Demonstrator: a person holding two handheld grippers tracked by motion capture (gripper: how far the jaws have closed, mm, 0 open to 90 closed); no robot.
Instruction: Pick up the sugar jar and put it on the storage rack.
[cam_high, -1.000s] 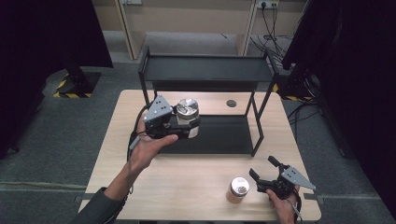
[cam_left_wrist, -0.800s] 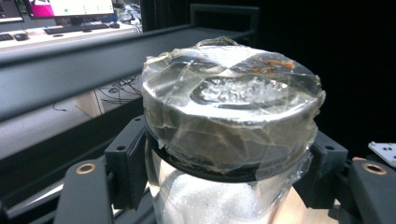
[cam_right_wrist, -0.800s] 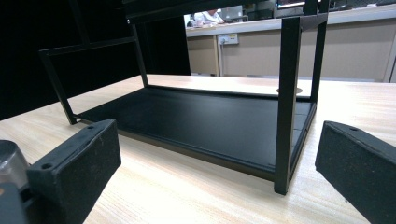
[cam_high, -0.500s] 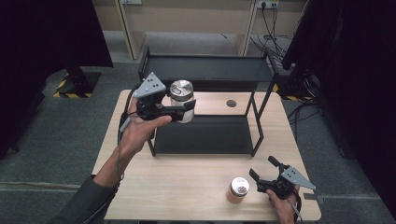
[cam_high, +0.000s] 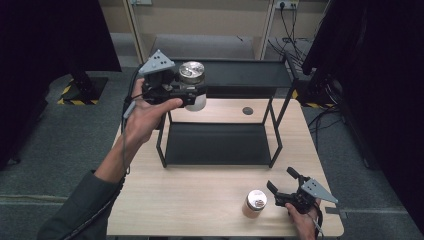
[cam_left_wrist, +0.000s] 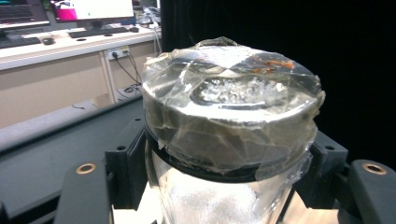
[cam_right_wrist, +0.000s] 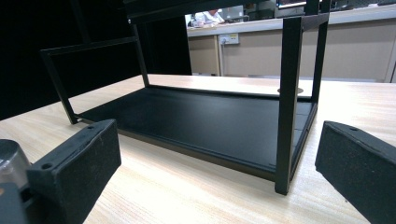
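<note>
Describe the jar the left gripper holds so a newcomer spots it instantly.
Start at the black two-tier rack on the wooden table. At its top-left corner, the left gripper clamps a clear jar in the air. Unlike the small jar standing near the right gripper, its silver lid is tape-wrapped.

We cannot read any words, numbers or brand names here. The clear glass jar with the silver lid (cam_left_wrist: 232, 108) has shiny crinkled tape over its top, but no label that we can read. The small jar with the pale lid (cam_high: 255, 202) on the light wooden table (cam_high: 200, 200) has marks on top, too small for us to read. The bright computer screen (cam_left_wrist: 102, 8) far back is too blurry to read. We do see one sign: yellow and black warning stripes (cam_high: 70, 95) on the grey floor.
</note>
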